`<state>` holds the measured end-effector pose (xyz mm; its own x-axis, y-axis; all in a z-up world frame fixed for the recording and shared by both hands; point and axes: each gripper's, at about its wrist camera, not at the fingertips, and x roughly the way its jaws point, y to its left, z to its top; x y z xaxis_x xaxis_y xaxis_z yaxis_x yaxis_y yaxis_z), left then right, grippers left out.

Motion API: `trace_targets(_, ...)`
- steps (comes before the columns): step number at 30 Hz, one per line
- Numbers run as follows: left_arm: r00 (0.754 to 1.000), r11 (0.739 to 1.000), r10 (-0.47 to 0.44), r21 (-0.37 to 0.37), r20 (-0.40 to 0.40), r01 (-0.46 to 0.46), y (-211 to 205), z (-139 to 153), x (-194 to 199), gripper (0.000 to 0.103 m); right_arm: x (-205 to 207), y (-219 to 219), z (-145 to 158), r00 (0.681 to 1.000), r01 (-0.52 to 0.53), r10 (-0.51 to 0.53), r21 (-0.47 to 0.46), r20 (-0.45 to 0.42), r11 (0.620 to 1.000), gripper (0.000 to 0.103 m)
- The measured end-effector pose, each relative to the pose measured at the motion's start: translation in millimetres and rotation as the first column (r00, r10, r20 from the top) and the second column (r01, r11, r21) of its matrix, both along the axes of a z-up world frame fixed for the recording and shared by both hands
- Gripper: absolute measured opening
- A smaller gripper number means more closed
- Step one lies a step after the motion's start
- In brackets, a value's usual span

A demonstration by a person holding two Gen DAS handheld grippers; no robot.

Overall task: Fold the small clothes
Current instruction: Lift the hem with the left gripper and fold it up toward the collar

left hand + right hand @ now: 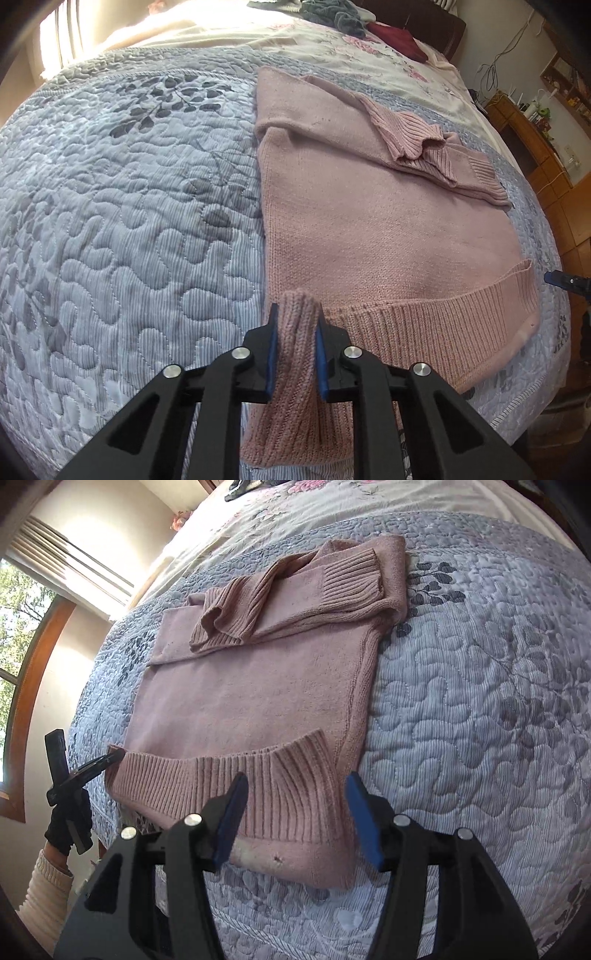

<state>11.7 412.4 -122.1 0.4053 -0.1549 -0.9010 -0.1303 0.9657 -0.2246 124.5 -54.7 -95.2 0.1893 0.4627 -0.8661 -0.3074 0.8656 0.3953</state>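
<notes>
While left gripper (295, 332) pinches the pink sweater (369, 221) hem corner, right gripper (295, 812) gapes empty, hem at twelve o'clock, running nine-to-three.

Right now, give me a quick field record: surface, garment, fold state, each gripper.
surface: quilt on a bed, grey-blue with a leaf print
garment: pink sweater, lying flat
fold state: both sleeves folded across the upper body; ribbed hem nearest the grippers, partly lifted
left gripper: shut on the hem's left corner, fingers pinching the ribbing
right gripper: open, fingers either side of the hem's right corner, not closed on it
other: dark red cloth and grey cloth at the bed's far end
</notes>
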Motion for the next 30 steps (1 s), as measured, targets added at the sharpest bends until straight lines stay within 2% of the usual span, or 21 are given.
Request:
trace_targets(7, 1.0, 0.999, -0.014, 0.038, -0.007, 0.014, -8.0, -1.6, 3.9, 0.02, 14.5, 32.9, -23.7, 0.996, -0.089, 0.09, -0.153, -0.001, 0.984, 0.055)
trace_targets(8, 1.0, 0.999, -0.015, 0.046, -0.006, 0.015, -9.2, -1.0, 3.6, 0.02, 15.0, 36.6, -28.4, 0.995, -0.1, 0.101, -0.181, -0.004, 0.978, 0.052)
trace_targets(11, 1.0, 0.998, -0.015, 0.068, 0.012, 0.014, -12.2, 3.5, -1.1, 0.014, 10.9, 42.4, -36.7, 0.991, -0.126, 0.132, -0.239, 0.011, 0.963, 0.031)
trace_targets(12, 1.0, 0.997, -0.017, 0.071, 0.024, 0.015, -13.5, 6.6, -3.8, 0.013, 8.1, 41.8, -35.1, 0.99, -0.132, 0.141, -0.236, 0.021, 0.963, 0.013)
trace_targets(13, 0.999, 0.997, -0.016, 0.073, 0.039, 0.013, -14.3, 10.7, -6.9, 0.013, 4.7, 39.9, -33.2, 0.989, -0.139, 0.146, -0.207, 0.017, 0.968, 0.009)
trace_targets(18, 0.991, 0.998, -0.024, 0.062, 0.134, 0.015, -21.1, 36.8, -27.7, 0.011, -17.1, 25.5, -7.9, 0.986, -0.132, 0.145, -0.144, 0.081, 0.981, 0.008)
trace_targets(23, 0.982, 0.998, -0.034, 0.065, 0.185, 0.022, -27.5, 56.8, -38.5, 0.011, -30.8, 6.8, 11.2, 0.991, -0.098, 0.102, -0.047, 0.09, 0.994, 0.008)
trace_targets(30, 0.952, 0.999, -0.017, 0.048, 0.305, 0.002, -26.0, 105.2, -10.3, 0.011, -13.9, 0.7, 65.4, 0.984, -0.065, 0.054, 0.059, 0.171, 0.996, 0.007)
